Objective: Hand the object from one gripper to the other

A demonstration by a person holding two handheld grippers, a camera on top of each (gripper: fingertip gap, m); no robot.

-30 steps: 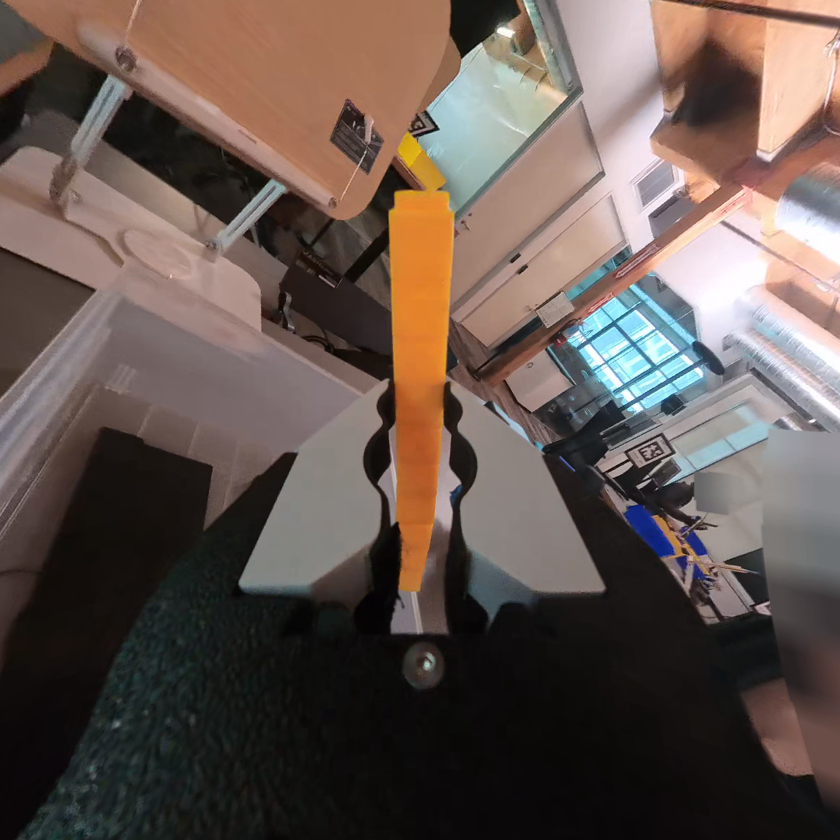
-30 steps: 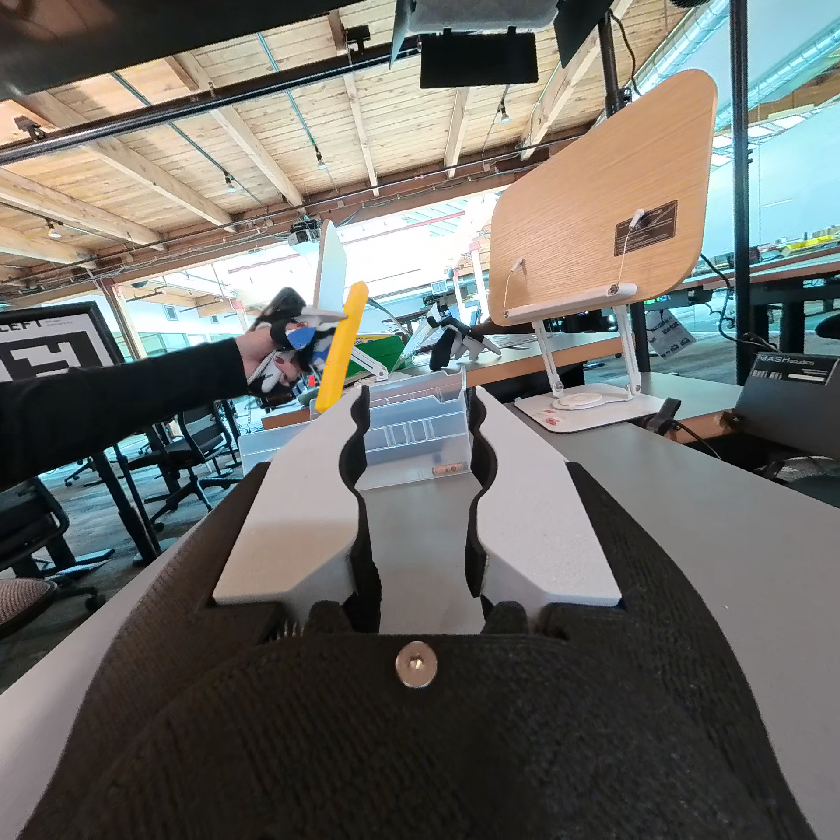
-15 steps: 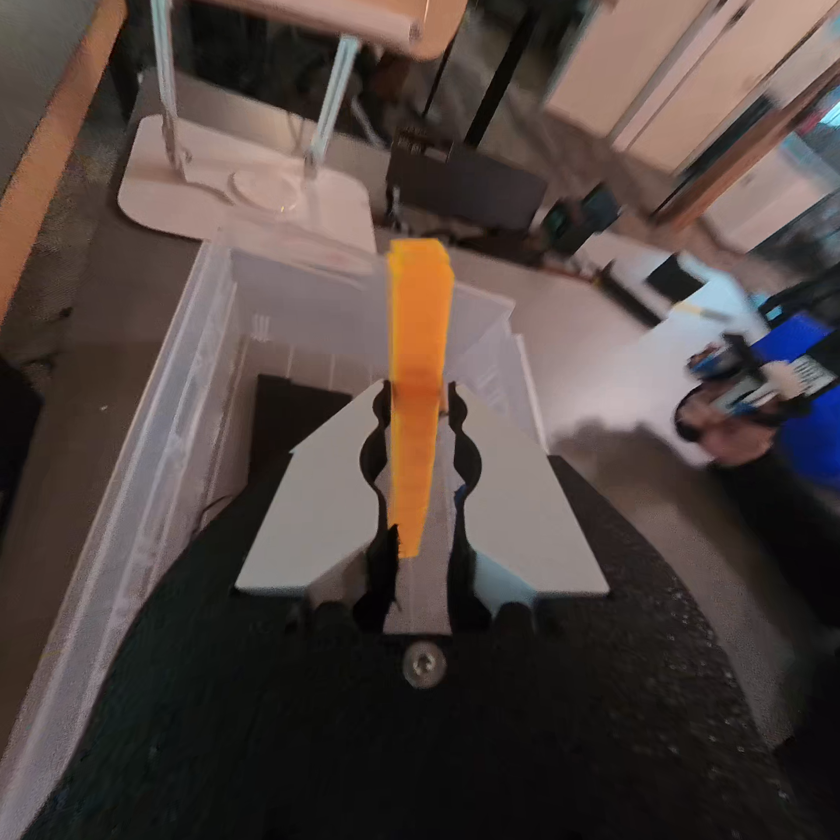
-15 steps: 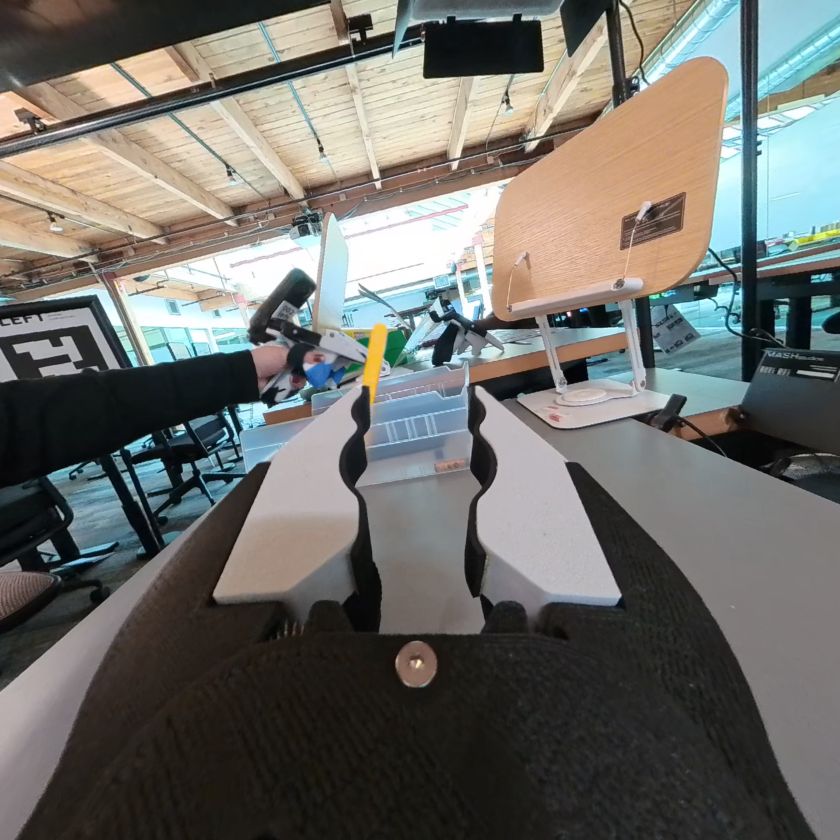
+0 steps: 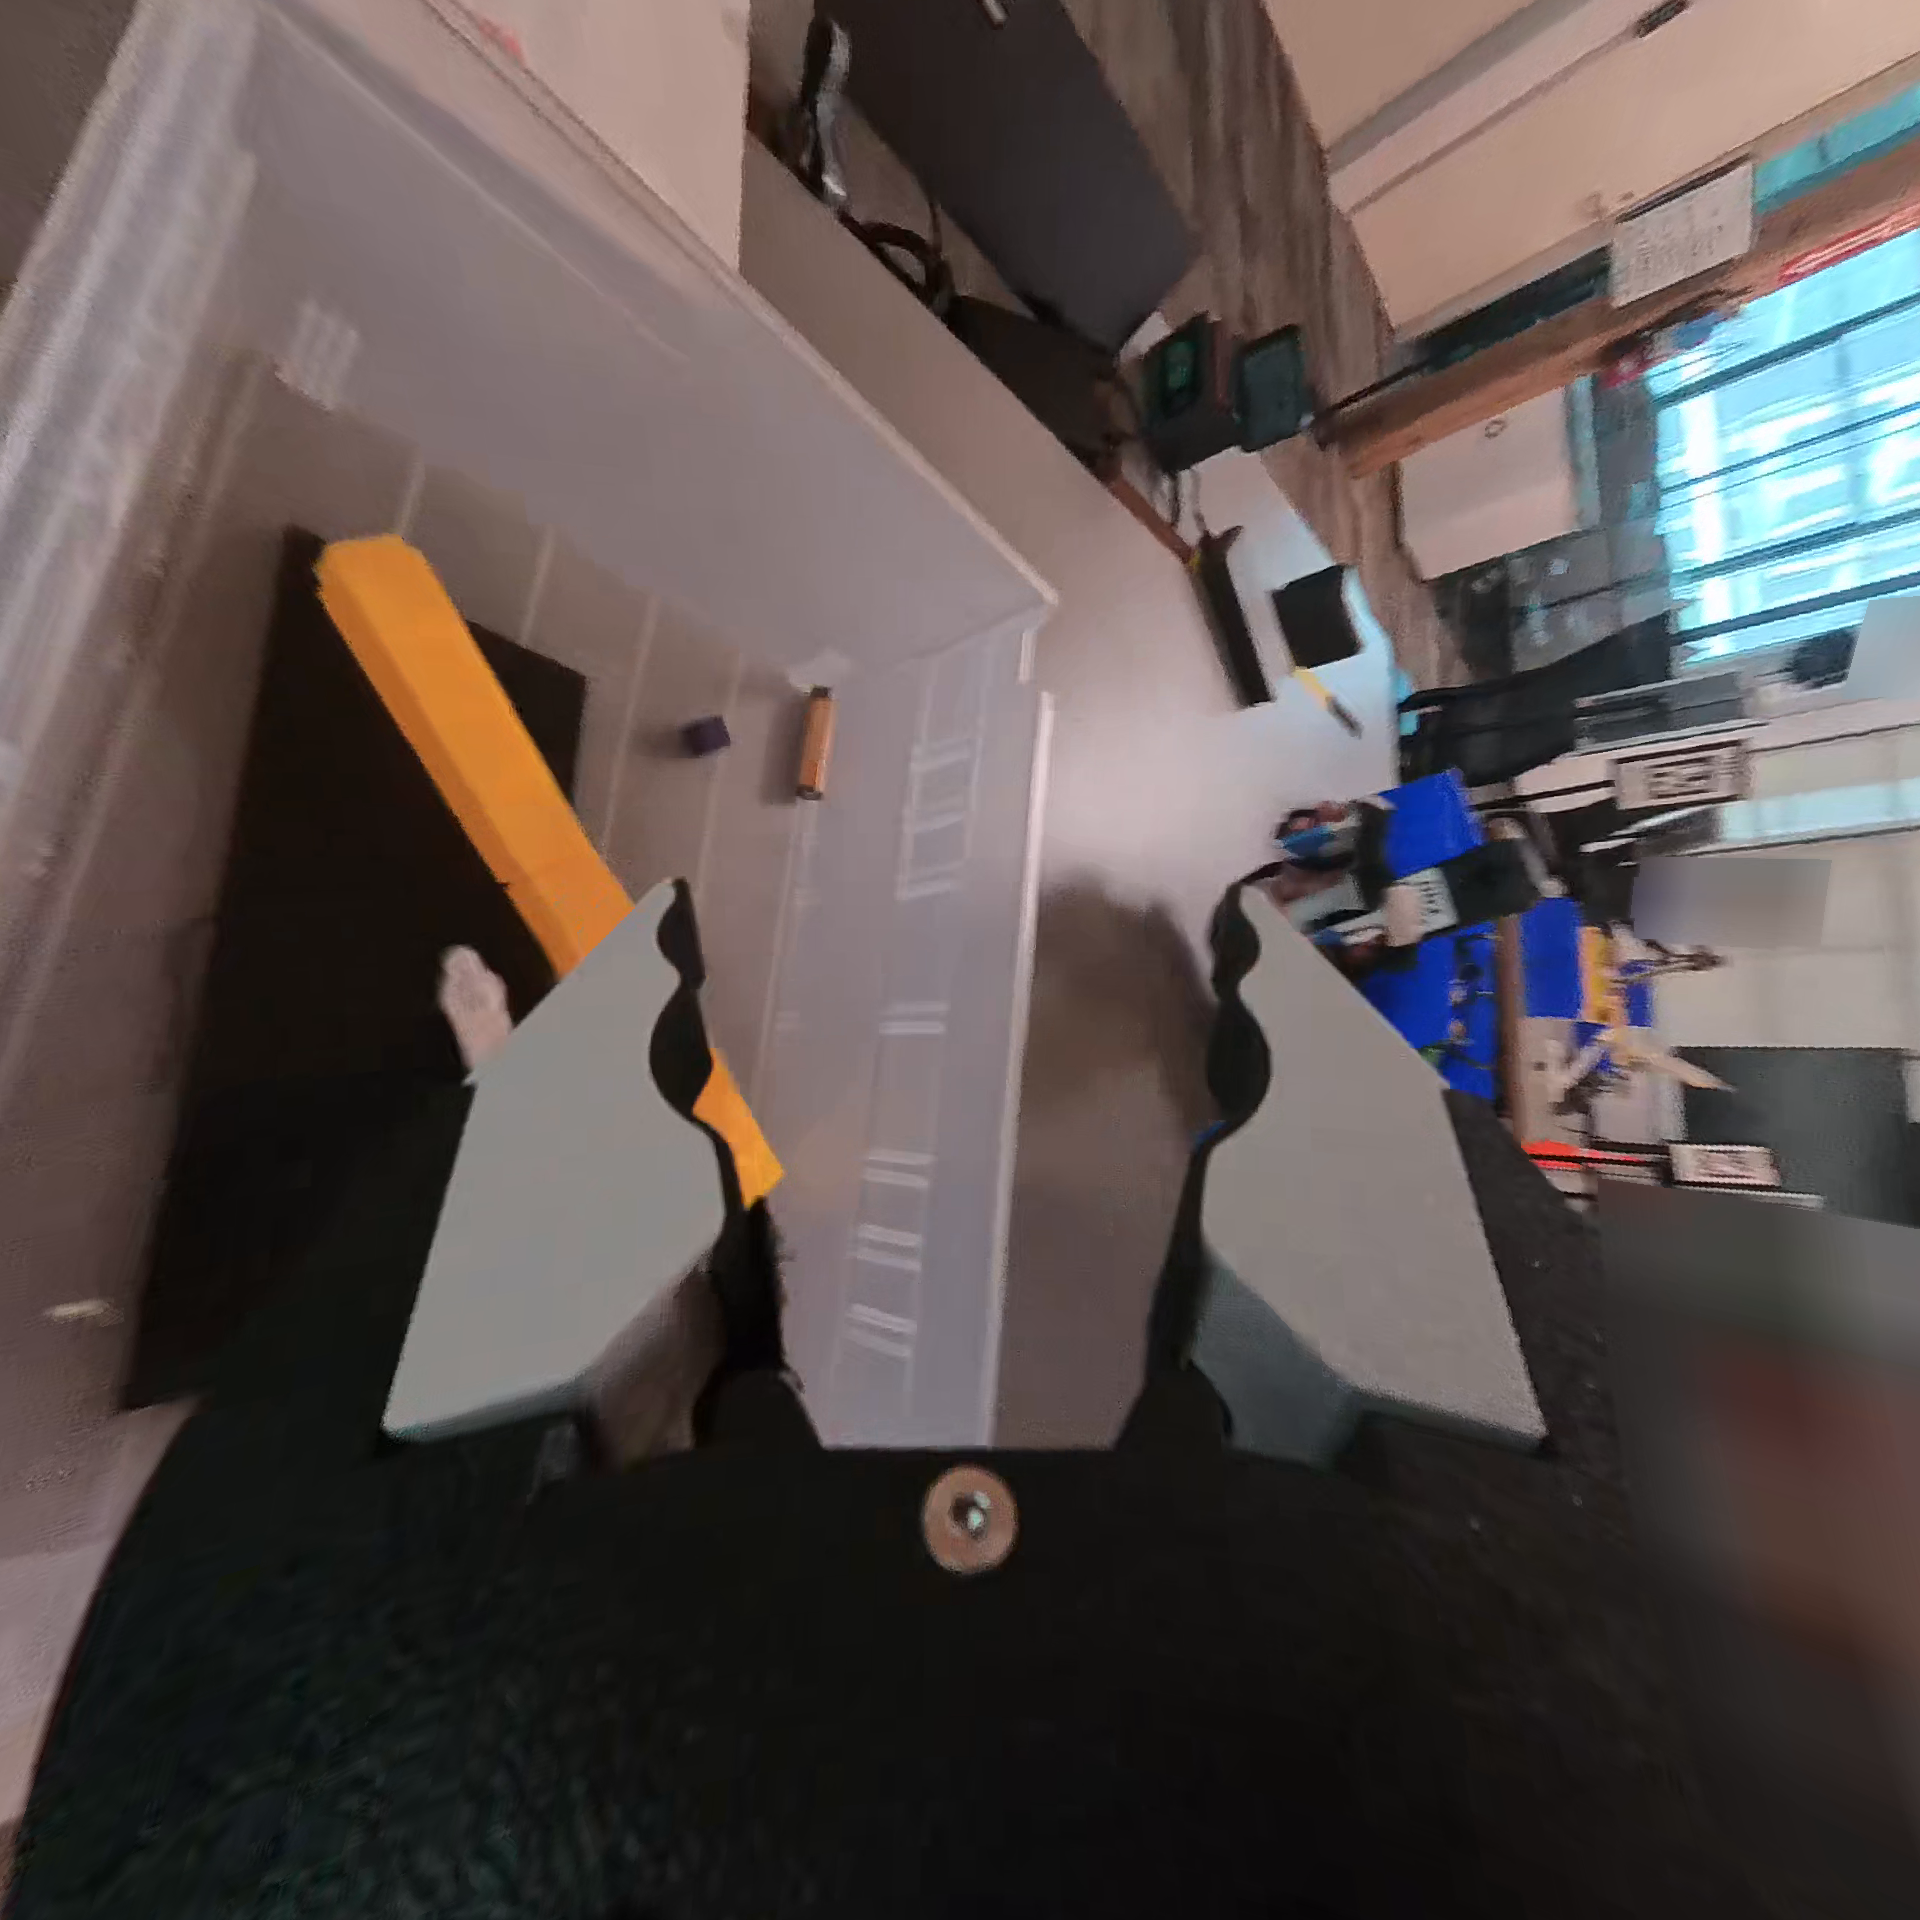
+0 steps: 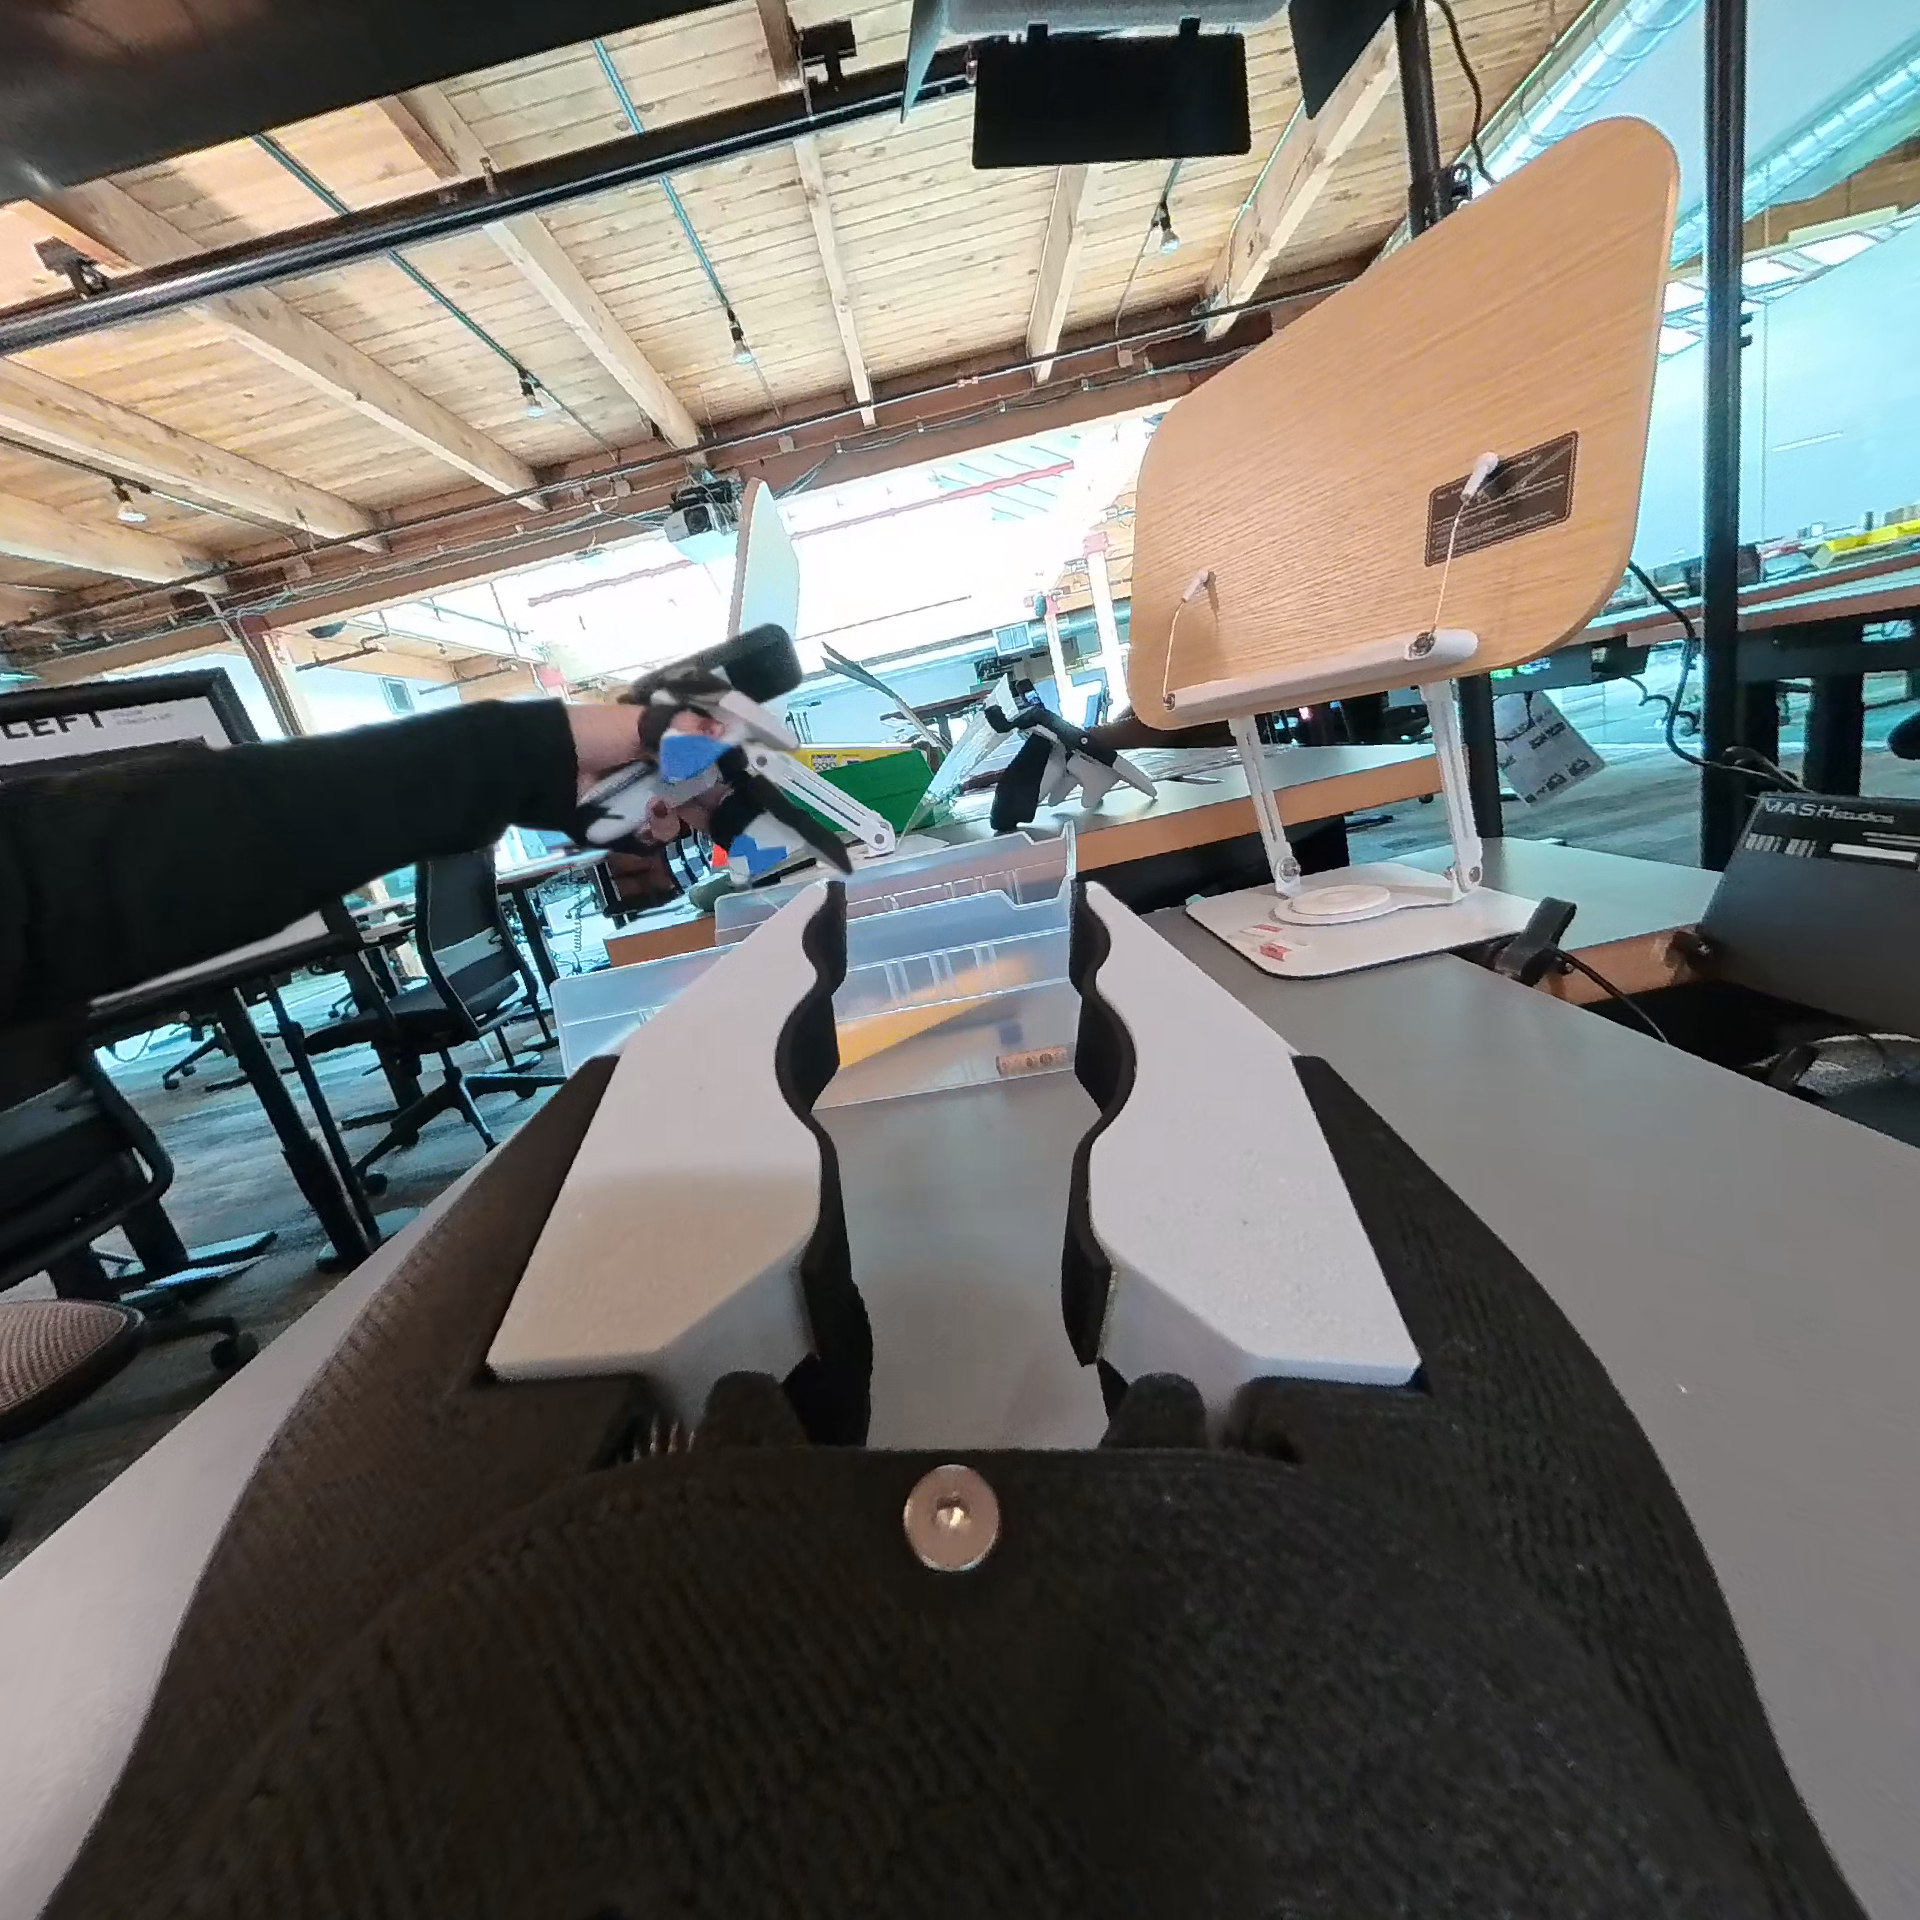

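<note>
While the left gripper gapes empty, its finger hides part of the orange bar inside the clear bin; the right gripper is parted, empty.

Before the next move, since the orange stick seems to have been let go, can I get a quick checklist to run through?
1. Left gripper open: ok, jaws wide apart.
2. Orange stick free of the left gripper: ok, it lies slanted in the clear bin, partly on a black pad.
3. Stick at rest: cannot tell, the left wrist view is blurred.
4. Right gripper open and empty: ok.
5. Right gripper near the stick: not ok, it sits low on the table, short of the bin.
6. Handover done: not ok, the stick is in neither gripper.
</note>
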